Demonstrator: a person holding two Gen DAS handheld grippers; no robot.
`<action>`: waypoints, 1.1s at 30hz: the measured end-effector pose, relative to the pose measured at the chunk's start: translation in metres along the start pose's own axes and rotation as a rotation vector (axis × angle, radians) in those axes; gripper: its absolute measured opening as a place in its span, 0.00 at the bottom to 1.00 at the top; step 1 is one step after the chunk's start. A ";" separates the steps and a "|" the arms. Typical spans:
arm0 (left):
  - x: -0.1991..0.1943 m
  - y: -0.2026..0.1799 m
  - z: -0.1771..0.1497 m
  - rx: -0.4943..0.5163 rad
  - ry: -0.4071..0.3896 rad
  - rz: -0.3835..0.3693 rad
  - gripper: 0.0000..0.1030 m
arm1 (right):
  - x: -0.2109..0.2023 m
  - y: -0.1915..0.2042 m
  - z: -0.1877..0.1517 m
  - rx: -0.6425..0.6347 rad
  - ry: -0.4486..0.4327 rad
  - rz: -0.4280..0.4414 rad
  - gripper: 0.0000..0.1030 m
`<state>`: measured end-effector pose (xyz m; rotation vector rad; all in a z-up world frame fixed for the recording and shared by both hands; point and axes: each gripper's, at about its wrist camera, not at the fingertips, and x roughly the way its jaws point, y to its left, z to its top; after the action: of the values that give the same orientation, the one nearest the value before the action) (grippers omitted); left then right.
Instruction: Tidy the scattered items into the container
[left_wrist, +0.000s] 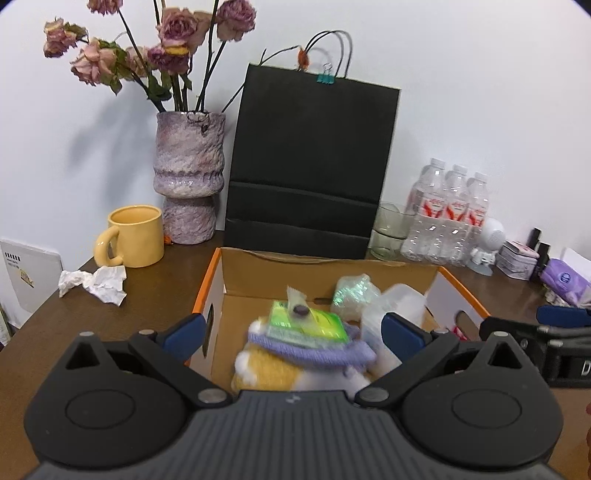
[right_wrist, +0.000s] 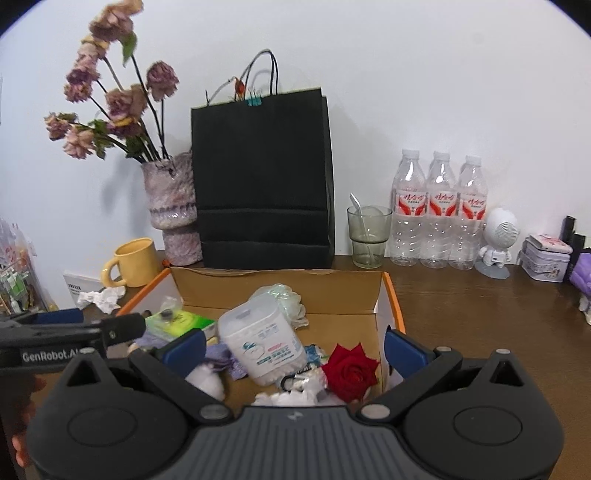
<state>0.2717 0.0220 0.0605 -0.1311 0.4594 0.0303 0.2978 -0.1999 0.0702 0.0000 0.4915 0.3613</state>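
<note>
An open cardboard box (left_wrist: 332, 275) with orange edges stands on the brown table; it also shows in the right wrist view (right_wrist: 280, 291). It holds a plush toy with a purple band (left_wrist: 295, 354), a green packet (left_wrist: 306, 321), a white plastic tub (right_wrist: 262, 339), a red rose (right_wrist: 351, 371) and white tissue. My left gripper (left_wrist: 293, 332) is open and empty above the box's left half. My right gripper (right_wrist: 295, 349) is open and empty above the box's right half. Crumpled white paper (left_wrist: 94, 282) lies on the table left of the box, by the mug.
A yellow mug (left_wrist: 135, 236), a purple vase of dried roses (left_wrist: 188, 177) and a black paper bag (left_wrist: 310, 166) stand behind the box. A glass (right_wrist: 368, 236), water bottles (right_wrist: 439, 210), a white figurine (right_wrist: 496, 240) and a tin (right_wrist: 546, 258) stand at the back right.
</note>
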 end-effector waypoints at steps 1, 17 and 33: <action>-0.008 -0.002 -0.003 0.005 -0.002 -0.005 1.00 | -0.008 0.002 -0.002 -0.001 -0.004 0.001 1.00; -0.115 -0.008 -0.040 -0.005 -0.008 -0.036 1.00 | -0.115 0.025 -0.040 -0.023 -0.021 0.009 1.00; -0.126 -0.007 -0.054 -0.023 0.035 -0.024 1.00 | -0.134 0.028 -0.057 -0.019 -0.003 -0.001 1.00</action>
<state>0.1358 0.0079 0.0696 -0.1596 0.4925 0.0099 0.1526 -0.2238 0.0843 -0.0182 0.4854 0.3646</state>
